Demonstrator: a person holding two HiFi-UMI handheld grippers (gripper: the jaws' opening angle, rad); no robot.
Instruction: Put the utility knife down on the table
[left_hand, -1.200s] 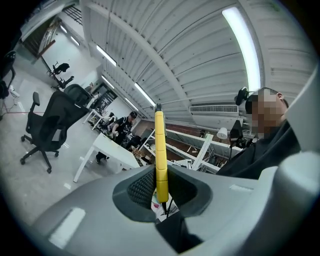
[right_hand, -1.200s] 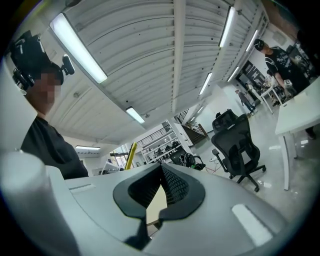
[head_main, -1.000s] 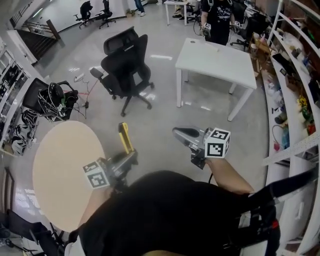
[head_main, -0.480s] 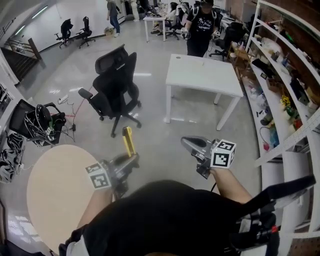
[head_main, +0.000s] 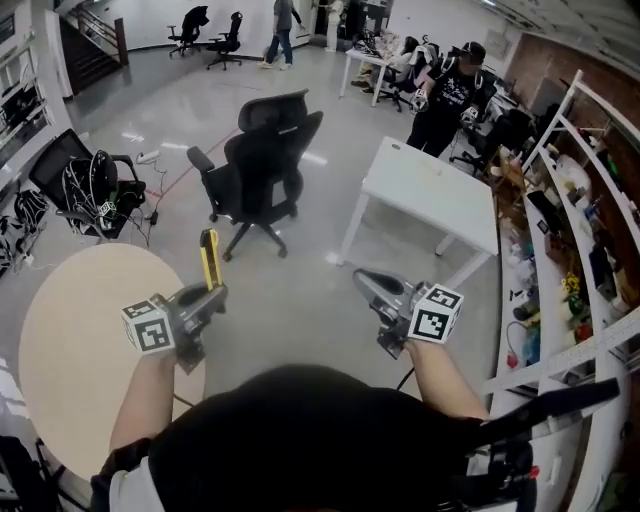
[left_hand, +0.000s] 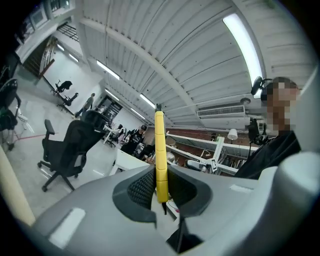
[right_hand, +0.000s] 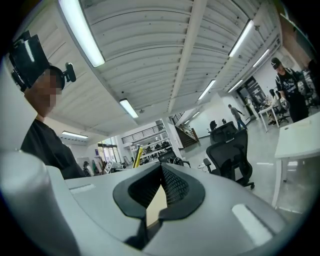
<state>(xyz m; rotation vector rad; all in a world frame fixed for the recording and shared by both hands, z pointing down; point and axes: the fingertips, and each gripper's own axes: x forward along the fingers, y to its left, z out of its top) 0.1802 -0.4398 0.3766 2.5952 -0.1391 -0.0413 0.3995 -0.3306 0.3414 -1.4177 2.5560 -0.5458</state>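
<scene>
A yellow utility knife (head_main: 210, 258) stands upright in my left gripper (head_main: 212, 292), which is shut on its lower end. In the left gripper view the knife (left_hand: 159, 145) runs up from between the black pads (left_hand: 142, 187). This gripper hovers at the right edge of the round beige table (head_main: 70, 340). My right gripper (head_main: 364, 281) is held out level to the right, over the floor, shut with nothing in it. From the right gripper view its pads (right_hand: 172, 187) meet at the tips, and the knife (right_hand: 137, 156) shows small at the left.
A black office chair (head_main: 262, 150) stands ahead on the grey floor. A white table (head_main: 440, 190) is to its right, with a person in black (head_main: 450, 100) behind it. Shelves (head_main: 590, 250) line the right side. A cart of cables (head_main: 90, 185) stands beyond the round table.
My left gripper has carried the knife leftward to the round table's edge. The right gripper has shifted a little and stays shut. The head view has turned.
</scene>
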